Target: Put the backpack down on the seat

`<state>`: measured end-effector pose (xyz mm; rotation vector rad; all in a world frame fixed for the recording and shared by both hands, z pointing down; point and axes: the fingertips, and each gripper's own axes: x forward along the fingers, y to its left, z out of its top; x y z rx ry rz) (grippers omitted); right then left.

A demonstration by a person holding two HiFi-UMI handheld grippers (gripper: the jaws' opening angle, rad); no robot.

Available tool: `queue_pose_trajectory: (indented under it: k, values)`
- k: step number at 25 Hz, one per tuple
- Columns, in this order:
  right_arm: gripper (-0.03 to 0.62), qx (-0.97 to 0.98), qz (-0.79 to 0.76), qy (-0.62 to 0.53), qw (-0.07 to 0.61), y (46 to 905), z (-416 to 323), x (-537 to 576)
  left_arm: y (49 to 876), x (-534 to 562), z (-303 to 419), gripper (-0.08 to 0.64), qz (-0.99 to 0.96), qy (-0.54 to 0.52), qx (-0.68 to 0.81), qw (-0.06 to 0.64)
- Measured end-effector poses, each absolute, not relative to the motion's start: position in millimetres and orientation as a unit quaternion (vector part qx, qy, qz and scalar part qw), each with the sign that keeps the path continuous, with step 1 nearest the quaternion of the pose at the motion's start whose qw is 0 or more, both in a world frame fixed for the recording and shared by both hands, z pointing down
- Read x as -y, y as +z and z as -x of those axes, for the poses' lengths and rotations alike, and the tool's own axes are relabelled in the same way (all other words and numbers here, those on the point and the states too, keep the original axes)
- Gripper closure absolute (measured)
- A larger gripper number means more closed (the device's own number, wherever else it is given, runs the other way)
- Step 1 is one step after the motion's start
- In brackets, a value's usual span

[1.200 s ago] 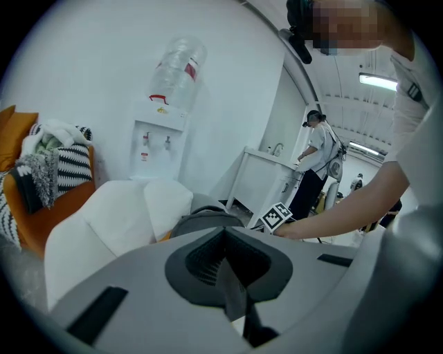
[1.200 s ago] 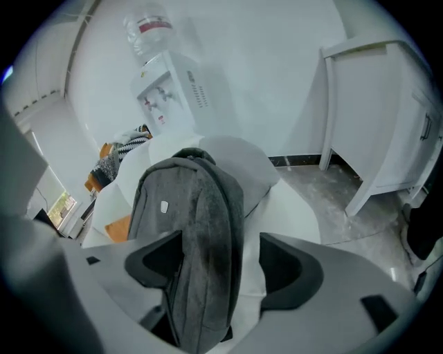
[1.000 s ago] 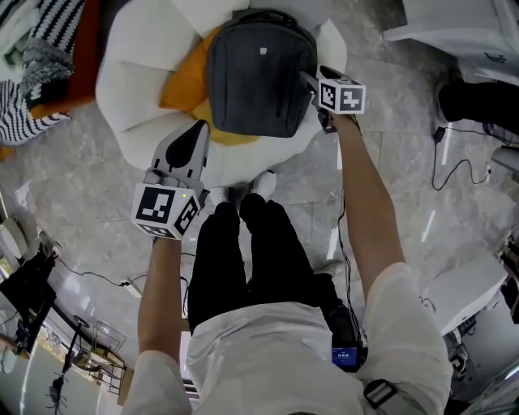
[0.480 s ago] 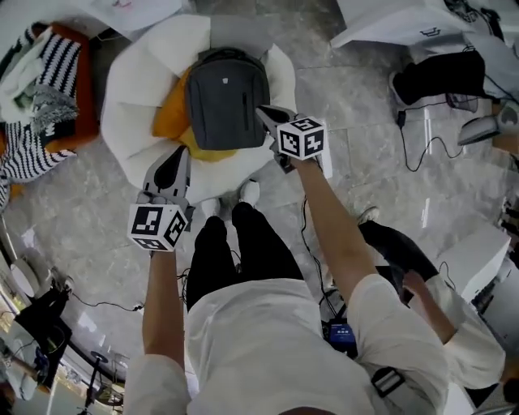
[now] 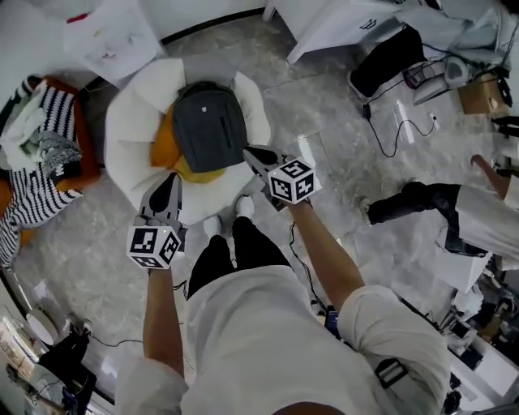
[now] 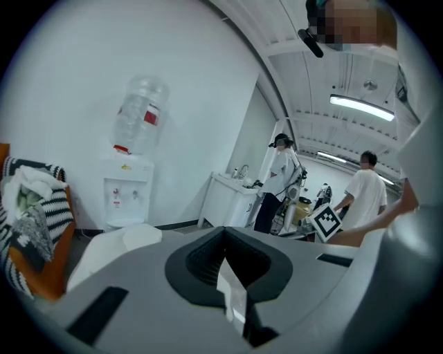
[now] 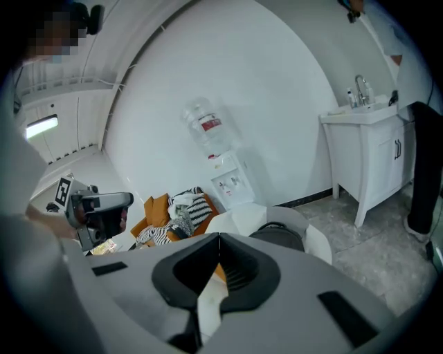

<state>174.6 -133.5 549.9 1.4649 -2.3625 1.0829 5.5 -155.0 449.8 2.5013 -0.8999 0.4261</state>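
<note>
A dark grey backpack [image 5: 209, 126] lies flat on an orange cushion [image 5: 165, 146] in the white petal-shaped seat [image 5: 130, 121]. My right gripper [image 5: 248, 151] hovers at the seat's near right edge, just clear of the backpack, shut with nothing between its fingers. The left gripper [image 5: 169, 181] hangs over the seat's near left edge, also shut and empty. In the right gripper view the backpack [image 7: 278, 236] shows beyond the closed jaws, resting in the seat [image 7: 239, 220]. The left gripper view shows only a white petal of the seat [image 6: 124, 238].
An orange sofa with striped clothing [image 5: 36, 174] stands left of the seat. A water dispenser [image 6: 128, 190] stands by the wall. White cabinets [image 5: 340, 24], floor cables [image 5: 389, 121] and another person's leg [image 5: 413, 203] are on the right. My own legs [image 5: 235, 243] stand before the seat.
The right gripper has come off the backpack's right edge and drawn back towards me. The seat looks farther off now. The backpack stays on the seat.
</note>
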Motion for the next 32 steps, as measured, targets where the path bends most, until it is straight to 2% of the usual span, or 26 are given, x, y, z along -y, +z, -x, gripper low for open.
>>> queue_pose_trajectory:
  k: [5,12,18,32]
  values:
    - [0.568,0.780,-0.522,0.343,0.032,479.9,-163.3,97.0,413.4,136.0,15.6,0.545,-0.922,0.142,0.294,0.210]
    - [0.568,0.770,-0.570,0.288,0.017,406.4,-137.2,53.7,379.1,114.0,46.5,0.544,-0.938,0.120,0.256,0.202]
    - [0.568,0.773,-0.585,0.245,0.018,353.7,-121.3,9.5,345.1,89.7,39.8,0.543,-0.956,0.096,0.213,0.177]
    - [0.568,0.802,-0.556,0.218,0.017,330.7,-127.7,-22.7,314.5,59.0,29.6,0.543,-0.954,0.091,0.253,0.135]
